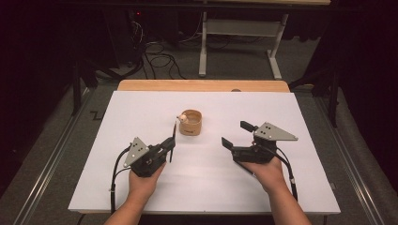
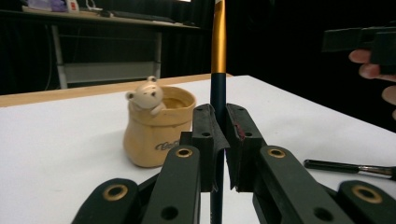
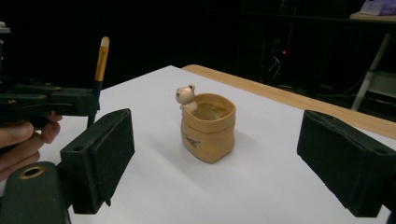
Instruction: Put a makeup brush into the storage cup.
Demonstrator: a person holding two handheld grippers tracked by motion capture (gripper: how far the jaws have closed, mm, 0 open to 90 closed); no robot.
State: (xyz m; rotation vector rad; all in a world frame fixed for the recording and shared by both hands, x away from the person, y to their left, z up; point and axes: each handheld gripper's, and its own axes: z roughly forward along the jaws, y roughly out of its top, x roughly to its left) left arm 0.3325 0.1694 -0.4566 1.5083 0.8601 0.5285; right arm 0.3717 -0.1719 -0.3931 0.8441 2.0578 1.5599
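White table (image 1: 141, 187), second brush lying flat (image 2: 345, 167)

Pot (image 1: 190, 123) sits on the counter (image 1: 141, 108), ahead of both grippers; brush (image 1: 173, 140) stands upright just ahead of the left gripper (image 1: 170, 149).

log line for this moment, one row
left gripper: shut on brush, upright | right gripper: open, holding nothing | bear pot: on table, between grippers, untouched

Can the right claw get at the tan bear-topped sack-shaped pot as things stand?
Probably yes: the right claw is open and empty, and bare white table lies between it and the tan bear-topped sack-shaped pot.
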